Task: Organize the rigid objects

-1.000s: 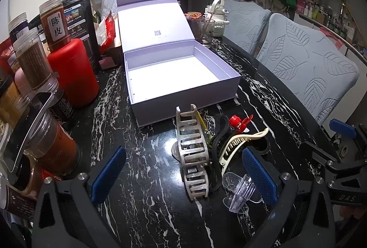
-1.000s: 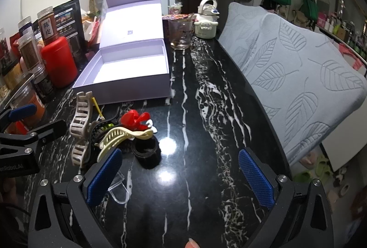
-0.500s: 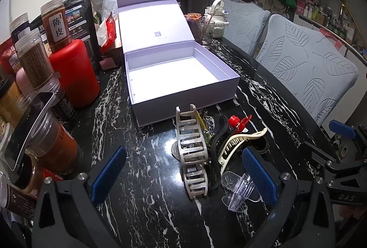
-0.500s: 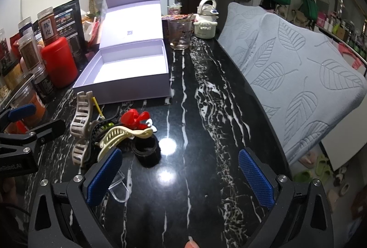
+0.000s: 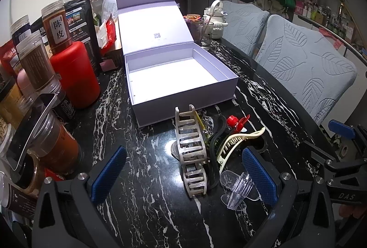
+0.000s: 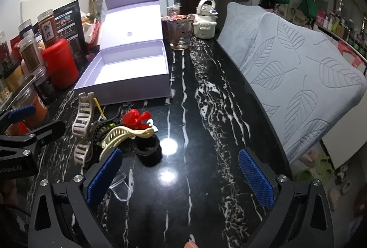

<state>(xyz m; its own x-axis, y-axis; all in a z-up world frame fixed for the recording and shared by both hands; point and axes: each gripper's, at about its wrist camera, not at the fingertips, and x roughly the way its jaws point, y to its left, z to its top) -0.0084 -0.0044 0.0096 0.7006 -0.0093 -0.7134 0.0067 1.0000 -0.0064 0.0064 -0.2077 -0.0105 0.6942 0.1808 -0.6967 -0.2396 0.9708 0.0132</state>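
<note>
A pile of hair clips lies on the black marble table: a grey-beige claw clip [image 5: 190, 151] [image 6: 83, 119], a cream claw clip [image 5: 238, 141] [image 6: 125, 134], a red clip [image 5: 237, 121] [image 6: 136, 119], a clear clip [image 5: 238, 190] [image 6: 119, 183] and a black ring [image 6: 146, 148]. An open, empty lavender box [image 5: 179, 78] [image 6: 128, 69] stands just behind them. My left gripper [image 5: 183, 174] is open and empty, low over the pile. My right gripper [image 6: 181, 174] is open and empty, right of the pile.
Jars, a red canister [image 5: 74, 73] and packets crowd the table's left side. A glass [image 6: 180, 34] and a white teapot [image 6: 205, 22] stand at the back. Two chairs with grey leaf covers [image 6: 293, 59] line the right edge.
The left gripper has shifted very slightly; the right gripper and the clips have not moved.
</note>
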